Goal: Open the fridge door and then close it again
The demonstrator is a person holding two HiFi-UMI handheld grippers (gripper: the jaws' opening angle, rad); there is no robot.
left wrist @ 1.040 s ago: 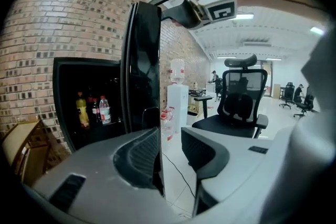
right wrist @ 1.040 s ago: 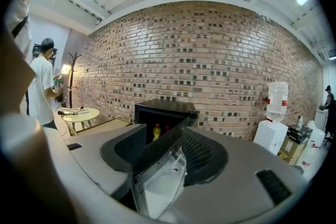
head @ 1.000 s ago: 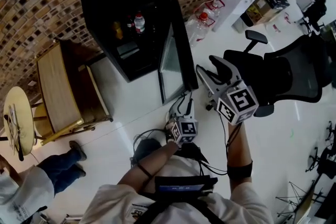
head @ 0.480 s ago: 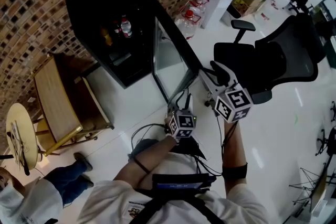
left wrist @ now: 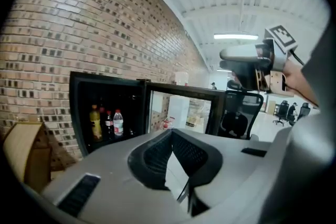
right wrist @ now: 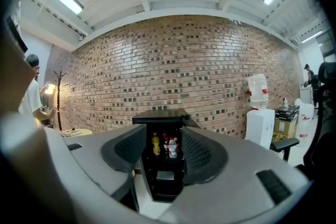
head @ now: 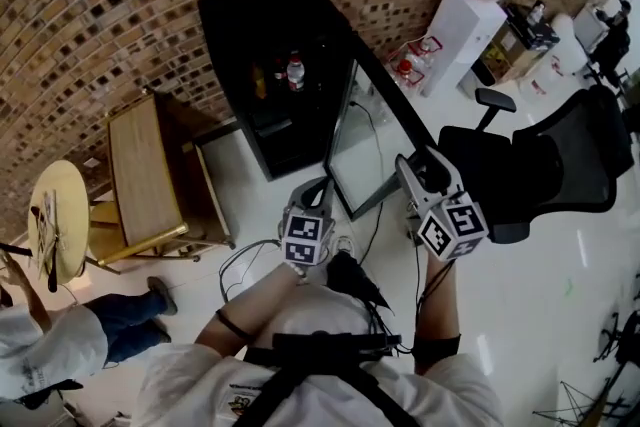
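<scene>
The fridge door [head: 372, 140] stands open — bottles [head: 294, 71] visible inside. The left tool [head: 317, 189] is pinched together on nothing, apart from the door; the right tool [head: 421, 162] gapes, empty.

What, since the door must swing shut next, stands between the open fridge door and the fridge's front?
Nothing visible does. The fridge door stands open beside the fridge, and the floor between them is bare. The bottles sit inside on a shelf.

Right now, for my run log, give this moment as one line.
fridge door: open | left gripper: just closed, empty | right gripper: open, empty
</scene>
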